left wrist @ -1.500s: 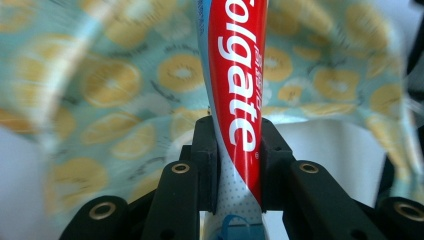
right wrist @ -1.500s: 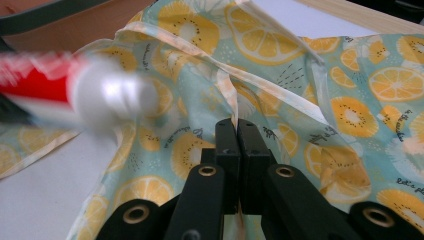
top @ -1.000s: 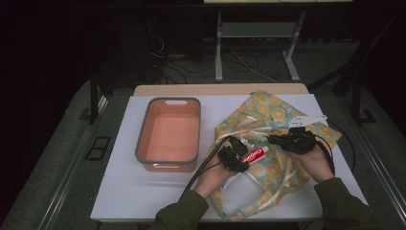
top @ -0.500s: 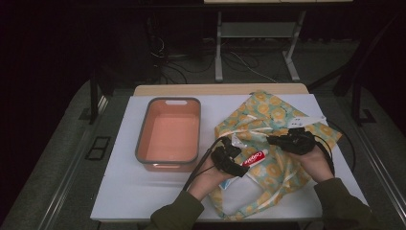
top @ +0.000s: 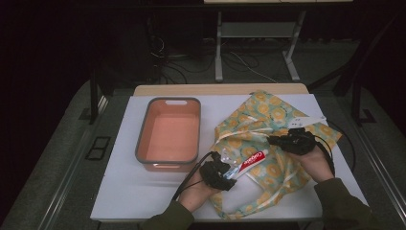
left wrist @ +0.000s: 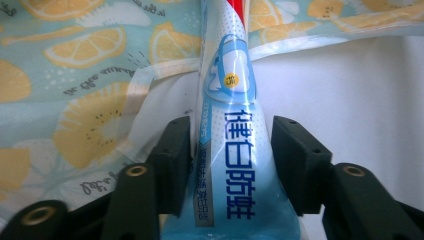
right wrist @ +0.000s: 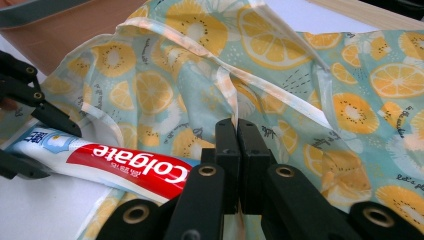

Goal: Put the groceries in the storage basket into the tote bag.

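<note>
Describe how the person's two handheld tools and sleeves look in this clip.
Both tools, left tool and right tool, are black with blocky black jaws and brass-coloured rivets. A black cable trails from the left one. The sleeves are dark olive green.

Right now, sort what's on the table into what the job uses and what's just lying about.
In the job:
- toothpaste tube, between the left gripper fingers, which have just been closing
- lemon-print bag, pinched by the shut right gripper

Lying about:
- orange tub, empty
- white table
</note>
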`<state>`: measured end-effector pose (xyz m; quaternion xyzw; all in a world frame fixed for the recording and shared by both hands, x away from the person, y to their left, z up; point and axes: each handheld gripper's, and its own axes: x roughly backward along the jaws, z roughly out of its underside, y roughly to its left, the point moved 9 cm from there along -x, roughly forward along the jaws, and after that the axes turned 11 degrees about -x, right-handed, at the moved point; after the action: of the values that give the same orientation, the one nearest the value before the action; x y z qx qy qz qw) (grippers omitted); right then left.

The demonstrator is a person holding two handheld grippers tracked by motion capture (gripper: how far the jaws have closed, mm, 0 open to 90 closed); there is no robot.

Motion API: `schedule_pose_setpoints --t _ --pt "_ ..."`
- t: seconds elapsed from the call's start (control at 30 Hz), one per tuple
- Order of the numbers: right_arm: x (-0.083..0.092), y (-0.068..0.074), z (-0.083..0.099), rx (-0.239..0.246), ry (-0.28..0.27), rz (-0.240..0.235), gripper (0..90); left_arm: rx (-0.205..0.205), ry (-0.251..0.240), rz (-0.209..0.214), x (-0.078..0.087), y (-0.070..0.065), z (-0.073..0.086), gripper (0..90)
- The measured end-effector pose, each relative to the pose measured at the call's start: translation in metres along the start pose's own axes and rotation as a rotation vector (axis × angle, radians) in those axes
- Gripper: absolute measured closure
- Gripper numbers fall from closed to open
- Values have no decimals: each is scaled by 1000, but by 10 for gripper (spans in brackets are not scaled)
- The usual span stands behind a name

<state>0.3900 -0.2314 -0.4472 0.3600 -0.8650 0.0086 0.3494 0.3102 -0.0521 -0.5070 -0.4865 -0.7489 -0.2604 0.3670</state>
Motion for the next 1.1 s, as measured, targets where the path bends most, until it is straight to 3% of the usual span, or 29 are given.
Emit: schedule_pose_setpoints --t 0.13,0.4,0.63,0.8,1.1 --pt "0 0 0 -1 0 -1 887 -37 14 -30 1 0 -3 606" --pt "-2 1 1 5 3 -1 887 -28 -32 -33 6 6 -11 685" --pt "-1 1 0 -1 -1 -3 887 -22 -69 -66 8 16 -35 707" --pt "0 1 0 0 -3 -2 887 -14 -87 -86 -3 24 -61 710" --pt "0 1 -1 -1 -8 -5 887 -4 -107 -103 -28 39 -87 710"
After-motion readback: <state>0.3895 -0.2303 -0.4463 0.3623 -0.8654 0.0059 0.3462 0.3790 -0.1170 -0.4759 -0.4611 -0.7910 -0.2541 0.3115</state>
